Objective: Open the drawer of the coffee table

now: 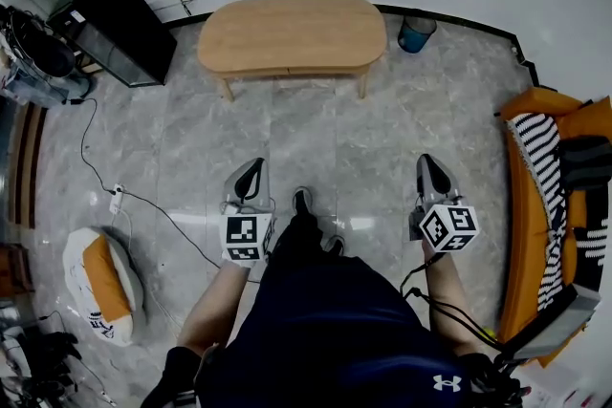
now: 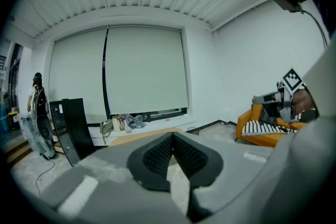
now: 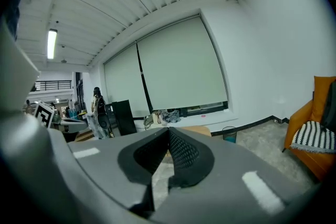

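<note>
The oval wooden coffee table (image 1: 292,35) stands across the room by the far wall, well ahead of both grippers. Its front panel (image 1: 292,72) is flush, with no drawer pulled out. My left gripper (image 1: 251,171) is shut and empty, held over the marble floor at the person's left. My right gripper (image 1: 430,165) is likewise shut and empty at the right. In the left gripper view the shut gripper (image 2: 172,135) points at the table top (image 2: 139,137). The right gripper (image 3: 168,131) in its own view hides most of the table (image 3: 197,129).
A black cabinet (image 1: 113,21) stands left of the table. A blue bin (image 1: 416,33) sits at its right end. An orange sofa with a striped cushion (image 1: 545,177) fills the right side. A cable (image 1: 143,201) and a white and orange bag (image 1: 100,282) lie on the floor at left.
</note>
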### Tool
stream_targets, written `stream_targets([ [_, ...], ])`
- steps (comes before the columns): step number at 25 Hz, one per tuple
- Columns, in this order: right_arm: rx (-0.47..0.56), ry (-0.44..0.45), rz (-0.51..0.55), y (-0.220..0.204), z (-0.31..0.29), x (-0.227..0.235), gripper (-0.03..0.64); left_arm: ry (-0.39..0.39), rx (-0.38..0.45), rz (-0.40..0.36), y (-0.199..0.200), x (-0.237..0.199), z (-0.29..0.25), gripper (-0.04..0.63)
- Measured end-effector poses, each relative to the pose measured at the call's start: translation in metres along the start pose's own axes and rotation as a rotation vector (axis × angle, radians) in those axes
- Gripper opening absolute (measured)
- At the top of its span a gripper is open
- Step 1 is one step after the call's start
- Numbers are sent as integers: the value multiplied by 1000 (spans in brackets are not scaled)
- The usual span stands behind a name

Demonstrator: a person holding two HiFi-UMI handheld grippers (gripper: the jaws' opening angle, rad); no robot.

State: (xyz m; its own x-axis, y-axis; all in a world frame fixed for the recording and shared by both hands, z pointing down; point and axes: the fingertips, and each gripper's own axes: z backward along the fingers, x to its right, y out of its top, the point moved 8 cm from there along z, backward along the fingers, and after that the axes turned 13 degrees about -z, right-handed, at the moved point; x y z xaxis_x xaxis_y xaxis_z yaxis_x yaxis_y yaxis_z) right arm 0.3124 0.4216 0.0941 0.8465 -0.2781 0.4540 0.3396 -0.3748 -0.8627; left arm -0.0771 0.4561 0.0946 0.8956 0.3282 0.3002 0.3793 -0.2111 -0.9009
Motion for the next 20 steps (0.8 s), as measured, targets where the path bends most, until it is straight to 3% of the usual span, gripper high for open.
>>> stream_targets([
  [20,-25,-137,3,30,-153,-17,3,-114,29,20,-5,-121,-172,2],
])
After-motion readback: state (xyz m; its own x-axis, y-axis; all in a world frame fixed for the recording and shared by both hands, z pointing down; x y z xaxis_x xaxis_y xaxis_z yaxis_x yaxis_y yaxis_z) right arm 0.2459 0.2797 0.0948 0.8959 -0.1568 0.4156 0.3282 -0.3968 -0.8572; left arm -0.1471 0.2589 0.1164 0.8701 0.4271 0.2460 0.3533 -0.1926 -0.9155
